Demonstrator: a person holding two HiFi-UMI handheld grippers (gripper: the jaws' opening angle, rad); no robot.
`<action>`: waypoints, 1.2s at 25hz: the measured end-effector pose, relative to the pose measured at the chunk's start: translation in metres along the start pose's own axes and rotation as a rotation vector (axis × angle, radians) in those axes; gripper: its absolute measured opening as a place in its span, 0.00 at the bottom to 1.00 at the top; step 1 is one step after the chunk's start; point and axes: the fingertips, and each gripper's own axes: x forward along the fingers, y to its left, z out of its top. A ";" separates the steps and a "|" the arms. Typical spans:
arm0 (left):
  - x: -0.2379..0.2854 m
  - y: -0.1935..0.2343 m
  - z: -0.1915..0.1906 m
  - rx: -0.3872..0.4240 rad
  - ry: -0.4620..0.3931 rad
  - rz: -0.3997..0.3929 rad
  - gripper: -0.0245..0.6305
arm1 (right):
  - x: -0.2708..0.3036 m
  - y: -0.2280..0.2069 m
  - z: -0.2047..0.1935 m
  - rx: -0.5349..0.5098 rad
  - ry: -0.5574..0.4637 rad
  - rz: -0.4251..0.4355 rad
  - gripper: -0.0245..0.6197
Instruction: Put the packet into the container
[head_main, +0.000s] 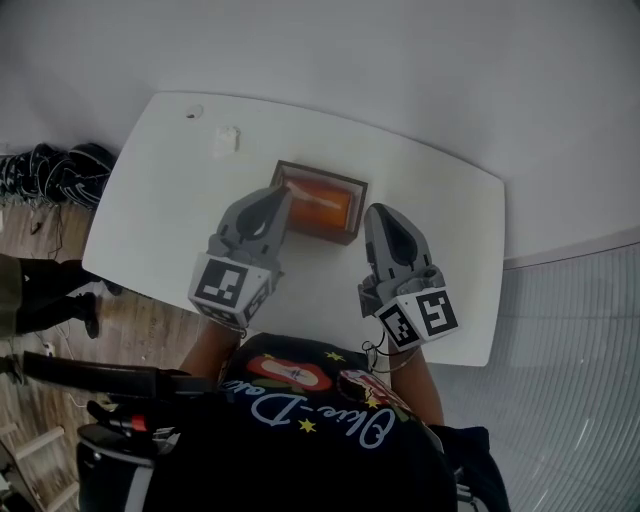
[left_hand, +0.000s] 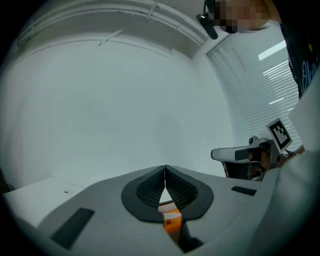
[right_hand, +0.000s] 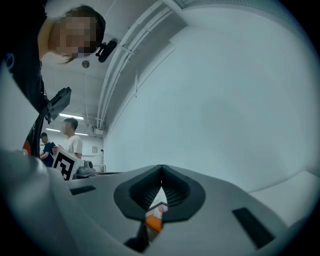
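1. Nearest the camera is the person's black printed shirt (head_main: 330, 420), well short of the container (head_main: 345, 232).
2. The left gripper (head_main: 281, 196) is held over the white bench (head_main: 450, 200), its tip at the container's near left corner. In the left gripper view its jaws are closed, the ribbed pads meeting at the tips with nothing pinched between them. Whether it touches the container I cannot tell.
3. The right gripper (head_main: 379, 213) is just beside the container's right end. Its jaws are also closed tip to tip and hold nothing.
4. The container, a dark brown rectangular box, stands on the bench between the two gripper tips, near the bench's middle.
5. The packet (head_main: 322, 203), orange, lies inside the container and fills most of it. Each gripper view shows a patch of orange through the gap below its closed tips.
6. Beyond the container's left end, a small white block (head_main: 225, 140) sits on the bench, well apart from the container.
7. Farther still on that side, near the bench's far left corner, is a small round mark (head_main: 193, 113).
8. Far left of the container, off the bench, a heap of dark cables (head_main: 55, 170) lies on the wooden floor (head_main: 45, 225).
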 end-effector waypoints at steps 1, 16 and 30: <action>0.001 -0.001 0.001 -0.001 -0.003 -0.001 0.05 | 0.000 0.000 0.000 0.001 0.000 -0.001 0.06; 0.003 -0.007 -0.003 0.000 0.023 -0.012 0.05 | -0.014 0.003 0.000 0.000 0.022 -0.024 0.06; 0.004 -0.010 -0.015 0.000 0.061 -0.007 0.05 | -0.017 0.002 -0.012 -0.039 0.048 -0.022 0.06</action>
